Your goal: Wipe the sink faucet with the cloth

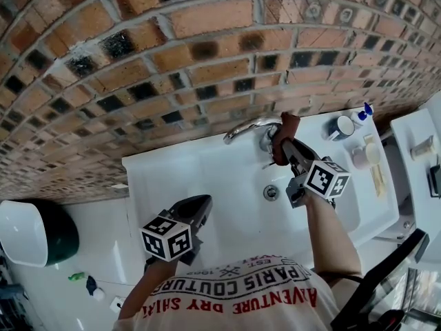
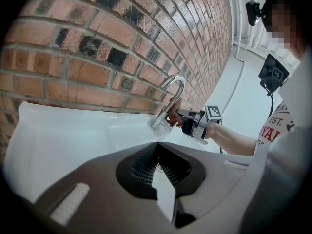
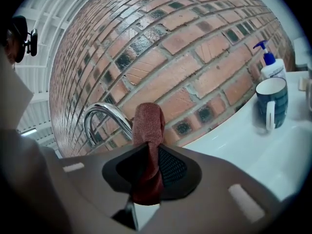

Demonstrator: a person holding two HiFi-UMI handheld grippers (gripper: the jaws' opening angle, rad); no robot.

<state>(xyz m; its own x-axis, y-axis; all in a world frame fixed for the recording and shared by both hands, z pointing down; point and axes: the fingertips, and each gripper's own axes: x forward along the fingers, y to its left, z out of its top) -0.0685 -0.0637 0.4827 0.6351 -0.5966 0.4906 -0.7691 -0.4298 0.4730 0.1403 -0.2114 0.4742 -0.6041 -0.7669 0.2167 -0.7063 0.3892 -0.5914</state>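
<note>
The chrome faucet point(image 1: 249, 127) arches over the white sink point(image 1: 207, 167) at the foot of the brick wall. A dark red cloth point(image 1: 285, 135) is pressed against the faucet's base side, and my right gripper point(image 1: 284, 149) is shut on it. In the right gripper view the cloth point(image 3: 148, 130) sticks up out of the right gripper point(image 3: 146, 165), with the faucet point(image 3: 104, 114) just left of it. My left gripper point(image 1: 198, 204) hangs over the sink's near left part, shut and holding nothing. Its own view shows the left gripper point(image 2: 157, 166), the faucet point(image 2: 170, 97) and the cloth point(image 2: 173, 116) far ahead.
A dark mug point(image 1: 340, 126), a pump bottle point(image 1: 363, 113) and a white cup point(image 1: 365, 155) stand on the sink's right ledge. The drain point(image 1: 271, 192) lies below my right gripper. A green and white bin point(image 1: 31, 232) sits on the floor at left.
</note>
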